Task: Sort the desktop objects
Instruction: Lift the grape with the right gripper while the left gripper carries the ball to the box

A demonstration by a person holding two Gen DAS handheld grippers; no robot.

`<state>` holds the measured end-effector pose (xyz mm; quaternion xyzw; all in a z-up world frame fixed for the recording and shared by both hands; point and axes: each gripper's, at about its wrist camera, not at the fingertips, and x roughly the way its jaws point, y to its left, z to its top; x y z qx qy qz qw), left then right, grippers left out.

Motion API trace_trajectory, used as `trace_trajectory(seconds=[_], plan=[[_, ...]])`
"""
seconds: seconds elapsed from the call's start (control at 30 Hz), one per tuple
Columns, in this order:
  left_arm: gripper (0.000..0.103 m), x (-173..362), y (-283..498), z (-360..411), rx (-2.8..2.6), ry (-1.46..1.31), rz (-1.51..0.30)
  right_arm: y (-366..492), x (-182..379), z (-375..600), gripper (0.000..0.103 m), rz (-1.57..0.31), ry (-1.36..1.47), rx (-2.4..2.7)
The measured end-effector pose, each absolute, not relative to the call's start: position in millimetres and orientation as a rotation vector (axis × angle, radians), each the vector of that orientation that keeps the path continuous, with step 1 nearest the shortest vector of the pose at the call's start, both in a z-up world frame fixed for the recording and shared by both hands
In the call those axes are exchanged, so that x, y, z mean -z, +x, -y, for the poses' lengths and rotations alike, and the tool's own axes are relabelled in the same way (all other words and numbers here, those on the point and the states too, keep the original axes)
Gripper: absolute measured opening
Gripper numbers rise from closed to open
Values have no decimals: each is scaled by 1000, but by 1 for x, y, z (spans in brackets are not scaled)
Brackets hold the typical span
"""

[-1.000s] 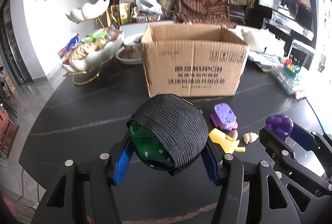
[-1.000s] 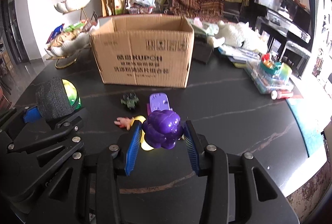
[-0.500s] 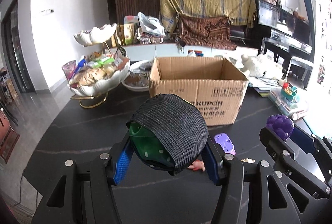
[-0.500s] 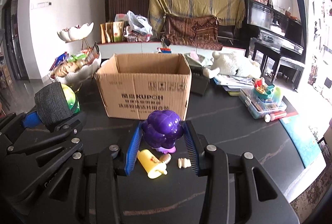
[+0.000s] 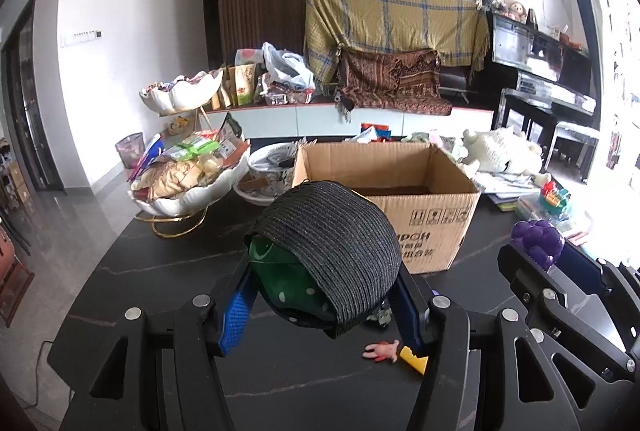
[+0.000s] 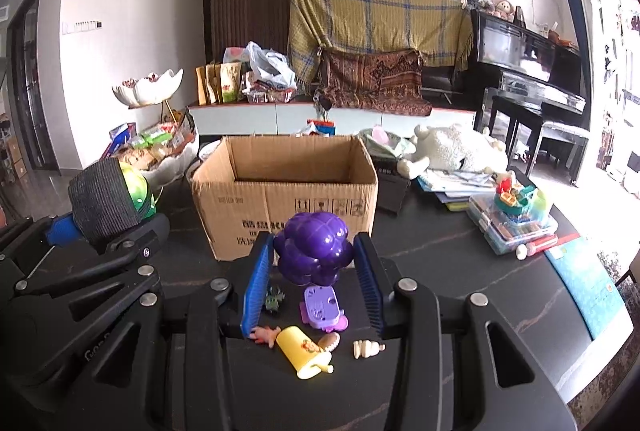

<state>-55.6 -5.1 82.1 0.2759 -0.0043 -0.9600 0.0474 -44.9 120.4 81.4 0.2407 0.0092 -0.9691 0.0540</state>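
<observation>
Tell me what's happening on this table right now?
A person is sorting toys with two handheld grippers. The left gripper is shut on a green toy wrapped in black ribbed fabric; the right gripper is shut on a purple grape-cluster toy. Both are held above the dark table, facing an open cardboard box. A yellow cup, a purple flip toy, a small dark car and other small pieces lie unsorted on the table.

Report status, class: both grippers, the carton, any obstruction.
Left gripper shut on green ball in black knit cover. Right gripper shut on purple plastic grape toy. Open brown cardboard carton ahead, nothing blocking.
</observation>
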Motion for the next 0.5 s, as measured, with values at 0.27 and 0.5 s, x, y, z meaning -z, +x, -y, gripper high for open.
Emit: trace_trajectory(seconds=[0.27,0.5], plan=[[56,-93,-66,4,2960,775,39,-53,-93,-119,38,-49,664,2979],[57,-97,-78,13,2959,766,5,-63,-100,-113,38,-77,625,2985]])
